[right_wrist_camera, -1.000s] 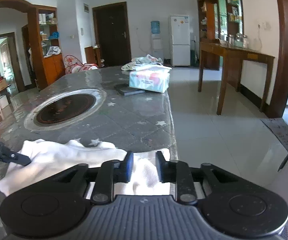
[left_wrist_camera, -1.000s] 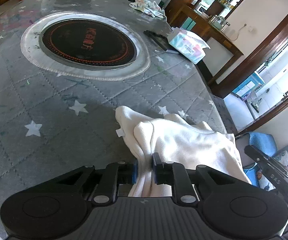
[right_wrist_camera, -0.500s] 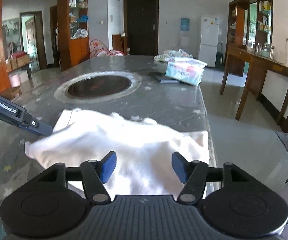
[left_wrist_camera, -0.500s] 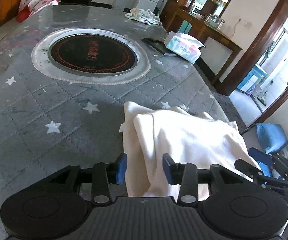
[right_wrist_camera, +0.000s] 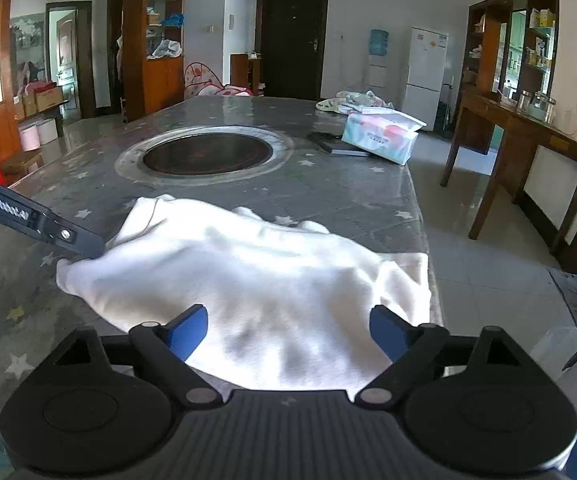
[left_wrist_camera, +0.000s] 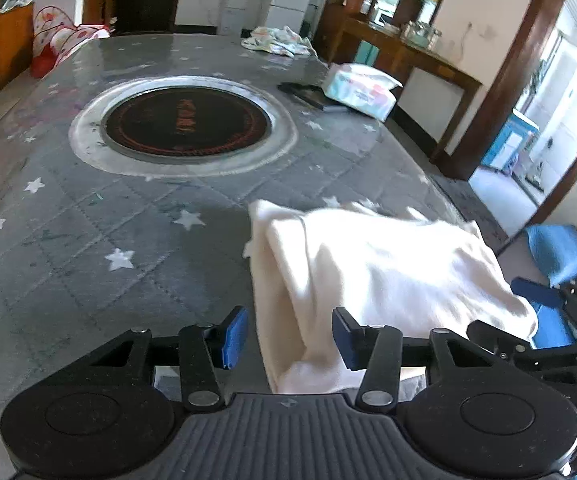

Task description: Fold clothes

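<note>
White garment lies doubled over at the table's near right edge. Left tool and right tool have just opened and released it; further folds and smoothing likely remain.

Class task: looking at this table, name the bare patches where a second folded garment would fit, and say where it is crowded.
Free: the starred cover between the round hotplate and the white garment, on the garment's left. Crowded: the far right edge, with the tissue pack, dark flat item and crumpled cloth.
</note>
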{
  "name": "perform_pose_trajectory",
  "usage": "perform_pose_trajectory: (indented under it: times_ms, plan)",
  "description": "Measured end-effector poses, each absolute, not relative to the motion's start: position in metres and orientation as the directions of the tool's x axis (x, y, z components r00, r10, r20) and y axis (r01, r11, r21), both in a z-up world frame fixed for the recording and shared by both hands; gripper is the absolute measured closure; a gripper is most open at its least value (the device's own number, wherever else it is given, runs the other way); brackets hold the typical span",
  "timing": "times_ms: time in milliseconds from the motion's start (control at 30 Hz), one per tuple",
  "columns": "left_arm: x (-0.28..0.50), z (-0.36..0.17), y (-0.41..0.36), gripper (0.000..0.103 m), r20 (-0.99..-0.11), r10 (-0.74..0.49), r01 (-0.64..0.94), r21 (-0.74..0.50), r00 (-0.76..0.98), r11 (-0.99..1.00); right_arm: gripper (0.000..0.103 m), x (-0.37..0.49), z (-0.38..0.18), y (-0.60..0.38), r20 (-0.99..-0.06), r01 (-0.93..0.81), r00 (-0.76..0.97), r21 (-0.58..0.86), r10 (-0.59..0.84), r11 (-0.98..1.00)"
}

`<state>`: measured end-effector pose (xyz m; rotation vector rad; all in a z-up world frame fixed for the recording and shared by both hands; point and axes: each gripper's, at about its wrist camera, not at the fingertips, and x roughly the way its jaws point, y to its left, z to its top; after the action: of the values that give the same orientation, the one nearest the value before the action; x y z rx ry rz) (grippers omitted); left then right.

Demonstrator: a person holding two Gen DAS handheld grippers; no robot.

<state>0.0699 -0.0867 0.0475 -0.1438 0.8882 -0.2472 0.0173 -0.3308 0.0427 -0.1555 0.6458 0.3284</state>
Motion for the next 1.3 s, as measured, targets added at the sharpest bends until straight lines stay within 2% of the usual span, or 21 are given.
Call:
perform_pose_trajectory:
  times_ms: [133, 300, 500, 733, 833, 900, 967, 1300]
  plan:
    - [0.07, 0.039, -0.093, 0.052, -0.766, -0.251, 0.163, -0.191, 0.591, 0.968, 0.008, 0.017, 0.037, -0.33, -0.626, -0.338, 0.738, -0.019, 0.253, 0.941]
    - [0.069, 0.037, -0.095, 0.046, -0.767, -0.236, 0.17, -0.166, 0.597, 0.971, 0.0, 0.016, 0.034, -0.328, -0.63, -0.331, 0.736, -0.017, 0.247, 0.944]
    - [0.067, 0.033, -0.097, 0.033, -0.762, -0.202, 0.176, -0.116, 0.615, 0.977, 0.0, 0.016, 0.03, -0.326, -0.635, -0.322, 0.735, -0.019, 0.237, 0.947]
    - [0.065, 0.034, -0.096, 0.031, -0.756, -0.198, 0.175, -0.112, 0.623, 0.978, 0.0, 0.018, 0.027, -0.328, -0.644, -0.312, 0.725, 0.007, 0.243, 0.95]
    - [0.064, 0.034, -0.097, 0.026, -0.753, -0.189, 0.168, -0.105, 0.63, 0.98, 0.0, 0.018, 0.025, -0.327, -0.652, -0.315, 0.719, 0.002, 0.24, 0.949]
    - [0.063, 0.033, -0.097, 0.015, -0.754, -0.171, 0.158, -0.09, 0.635, 0.983, 0.0, 0.019, 0.025, -0.326, -0.659, -0.318, 0.714, -0.001, 0.239, 0.948]
    - [0.063, 0.033, -0.097, 0.012, -0.753, -0.157, 0.148, -0.08, 0.639, 0.986, 0.0, 0.019, 0.025, -0.325, -0.664, -0.32, 0.71, -0.003, 0.237, 0.947]
    - [0.057, 0.036, -0.095, 0.01, -0.745, -0.148, 0.135, -0.079, 0.65, 0.988, 0.0, 0.011, 0.029, -0.319, -0.638, -0.317, 0.739, -0.047, 0.216, 0.947]
